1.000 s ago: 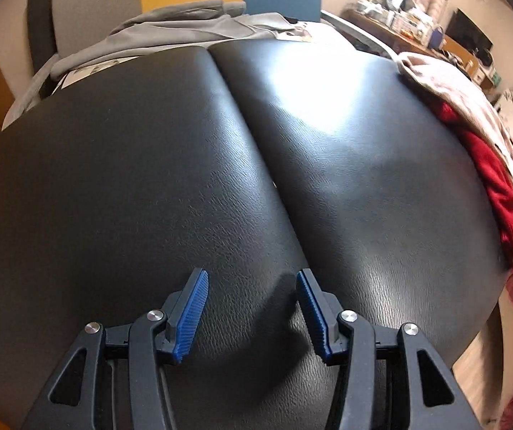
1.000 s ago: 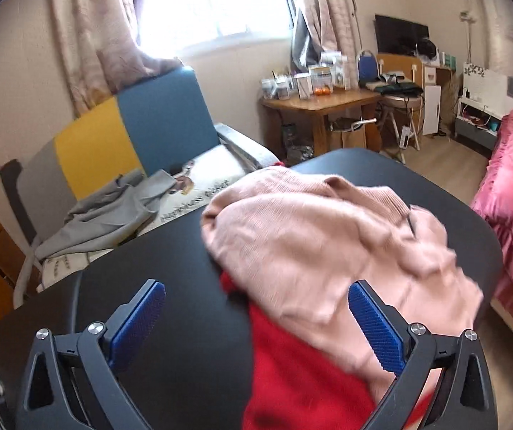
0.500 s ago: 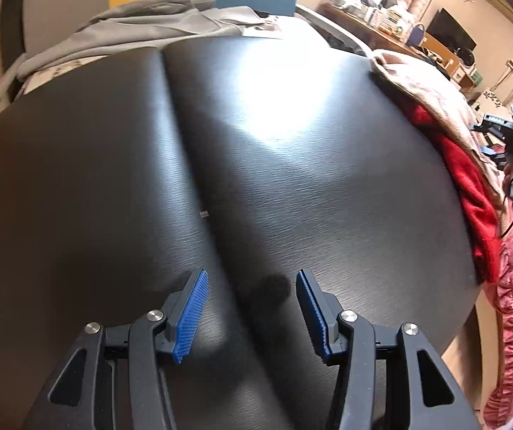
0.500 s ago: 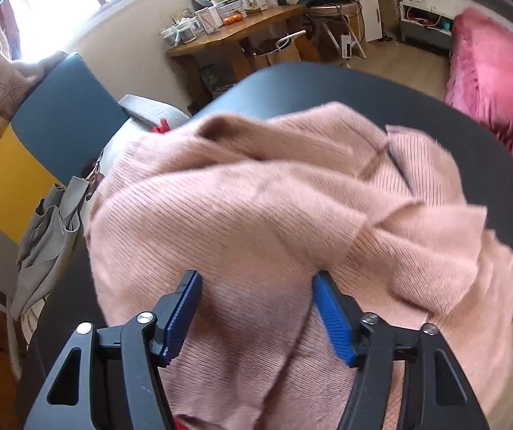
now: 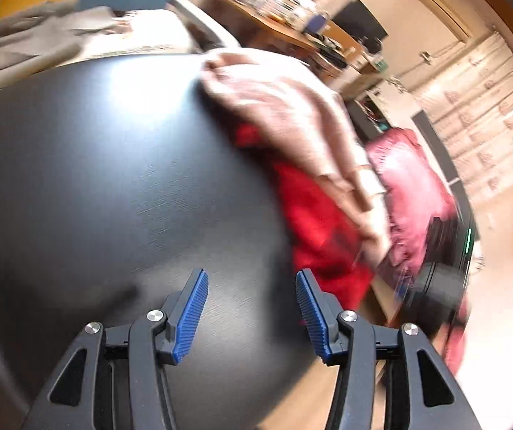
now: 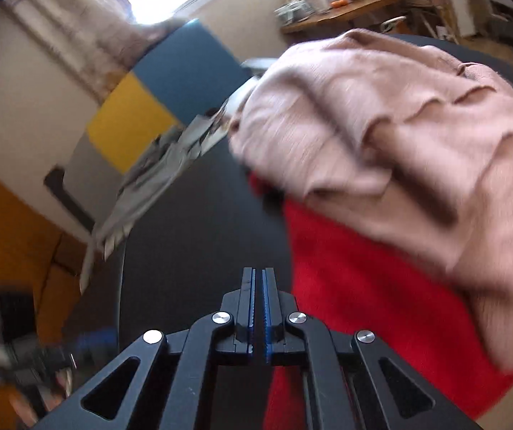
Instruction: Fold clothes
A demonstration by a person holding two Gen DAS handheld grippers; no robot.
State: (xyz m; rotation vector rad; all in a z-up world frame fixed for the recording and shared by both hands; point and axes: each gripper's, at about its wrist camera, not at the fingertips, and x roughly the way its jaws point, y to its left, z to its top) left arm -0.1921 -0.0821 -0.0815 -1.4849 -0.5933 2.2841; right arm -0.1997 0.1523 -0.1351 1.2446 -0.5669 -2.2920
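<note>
Pink sweater (image 6: 382,114) lies crumpled on a red garment (image 6: 364,304) at the table's (image 5: 113,179) right edge. Right gripper (image 6: 258,308) is nearer, jaws pinched together, holding nothing visible. Left gripper (image 5: 251,308) is spread wide over bare table, pile to its right

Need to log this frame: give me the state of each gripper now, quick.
Left gripper: open, empty, over the black table.
Right gripper: shut, nothing visible between its pads, beside the red garment.
</note>
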